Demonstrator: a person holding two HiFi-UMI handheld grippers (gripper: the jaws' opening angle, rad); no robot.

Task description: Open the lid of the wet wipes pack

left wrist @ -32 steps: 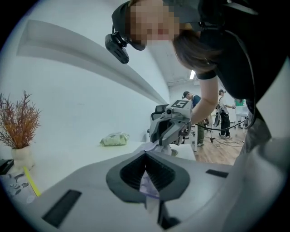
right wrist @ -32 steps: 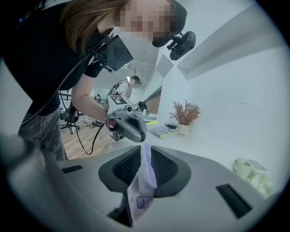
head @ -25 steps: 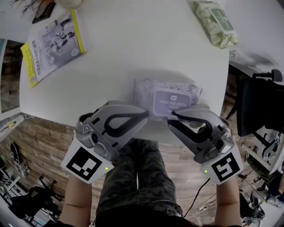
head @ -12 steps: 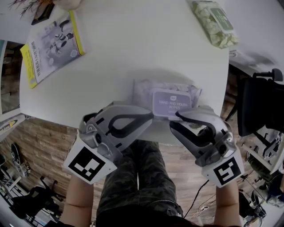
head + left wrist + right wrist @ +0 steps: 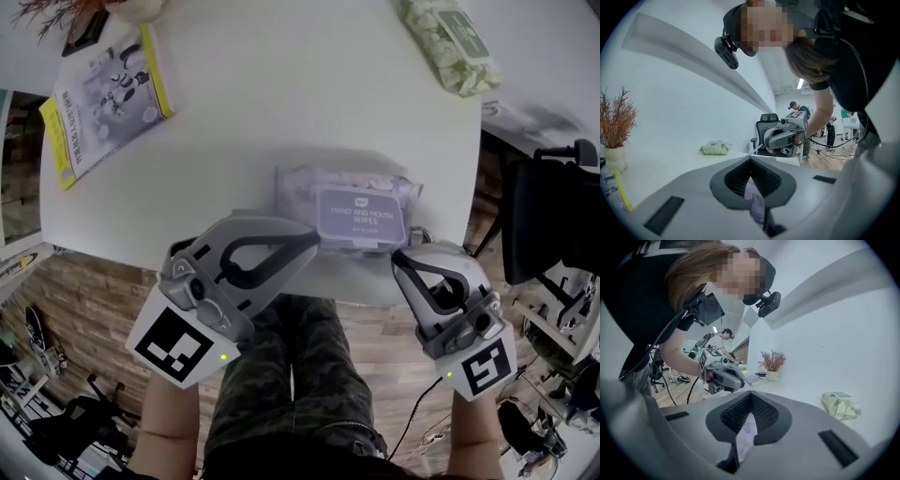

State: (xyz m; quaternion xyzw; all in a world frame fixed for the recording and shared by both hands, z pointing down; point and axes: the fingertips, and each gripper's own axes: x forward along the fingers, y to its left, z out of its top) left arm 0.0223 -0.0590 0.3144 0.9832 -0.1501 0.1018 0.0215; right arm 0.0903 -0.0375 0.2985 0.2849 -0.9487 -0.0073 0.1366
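Note:
A purple wet wipes pack [image 5: 302,192] lies near the front edge of the white table [image 5: 281,103], its lid [image 5: 361,214] flat and closed. My left gripper [image 5: 316,246] is shut on the pack's near left edge. A strip of purple film [image 5: 755,206] shows between its jaws in the left gripper view. My right gripper [image 5: 403,254] sits at the pack's near right corner, beside the lid. Its jaws are closing, and pale purple film [image 5: 745,439] is pinched between them.
A green wipes pack [image 5: 448,45] lies at the table's far right. A yellow-edged magazine [image 5: 108,98] lies at the far left. A black office chair [image 5: 548,225] stands right of the table. The person's legs are below the near table edge.
The right gripper slid right from the lid's front edge to the pack's near right corner, and its open jaws closed on the film. The left gripper stayed in place.

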